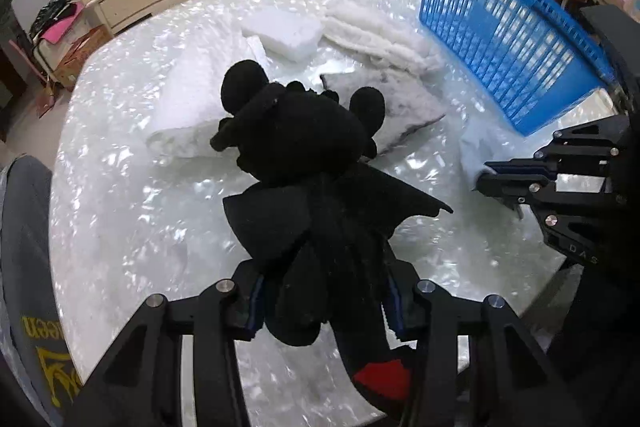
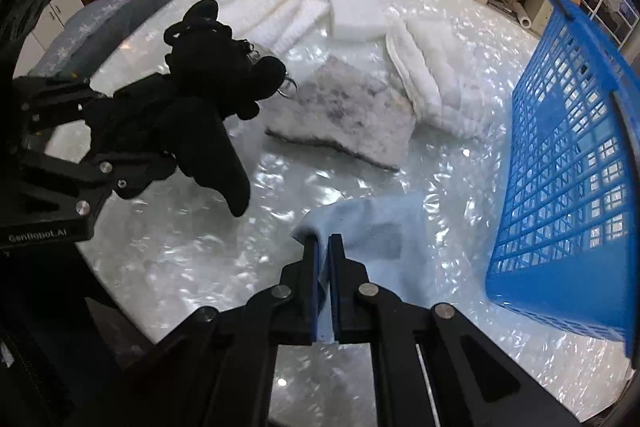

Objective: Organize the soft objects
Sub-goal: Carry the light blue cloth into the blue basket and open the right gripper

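Both picks are secured for the blue basket: the left hand-held gripper clamps a black plush toy above the surface; the right hand-held gripper pinches a pale blue cloth beside the basket.

The table has a glossy pearly top; the black plush toy is matt fuzz, the basket blue plastic lattice, the light-blue cloth smooth
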A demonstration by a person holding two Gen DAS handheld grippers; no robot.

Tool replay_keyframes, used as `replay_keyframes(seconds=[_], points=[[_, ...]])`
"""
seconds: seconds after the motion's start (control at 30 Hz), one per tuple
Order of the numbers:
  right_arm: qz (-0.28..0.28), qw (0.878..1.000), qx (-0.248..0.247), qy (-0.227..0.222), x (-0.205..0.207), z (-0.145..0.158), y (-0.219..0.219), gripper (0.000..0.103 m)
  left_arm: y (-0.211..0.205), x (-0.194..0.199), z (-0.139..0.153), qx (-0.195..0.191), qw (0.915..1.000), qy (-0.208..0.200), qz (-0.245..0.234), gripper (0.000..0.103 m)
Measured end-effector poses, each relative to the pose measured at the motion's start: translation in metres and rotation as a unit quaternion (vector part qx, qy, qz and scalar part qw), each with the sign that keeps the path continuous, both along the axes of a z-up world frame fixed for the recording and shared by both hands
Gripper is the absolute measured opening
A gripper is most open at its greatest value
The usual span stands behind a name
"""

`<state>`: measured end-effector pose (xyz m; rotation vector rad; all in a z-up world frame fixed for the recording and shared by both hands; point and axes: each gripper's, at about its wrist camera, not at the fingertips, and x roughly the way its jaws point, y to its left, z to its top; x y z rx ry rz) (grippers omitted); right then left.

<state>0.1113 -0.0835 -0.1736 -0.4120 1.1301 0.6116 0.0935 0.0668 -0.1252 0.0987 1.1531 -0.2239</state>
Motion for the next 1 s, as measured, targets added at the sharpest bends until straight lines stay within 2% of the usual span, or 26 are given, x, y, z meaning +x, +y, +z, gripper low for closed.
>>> replay_keyframes(seconds=[0.33,0.6,0.8,1.0], points=[[0.007,0.997,0.073,-0.015,-0.015,0.059,-0.011,0.004,-0.011,-0.038,0.051,-0.034,0.9989,-0.03,0.012,0.044],[0.003,0.993,0.102,-0.05,-0.018,0.108,-0.022,0.004,-0.027,-0.042,0.095,-0.032,0.9982,-0.05,0.008,0.044],[-0.032,0.99,0.115,-0.077,0.002,0.136,-0.059,0.004,-0.038,-0.034,0.126,-0.044,0.996,-0.077,-0.005,0.044],[-0.088,0.985,0.103,-0.104,0.03,0.154,-0.114,0.004,-0.046,-0.021,0.138,-0.056,0.9947,-0.086,-0.011,0.044]])
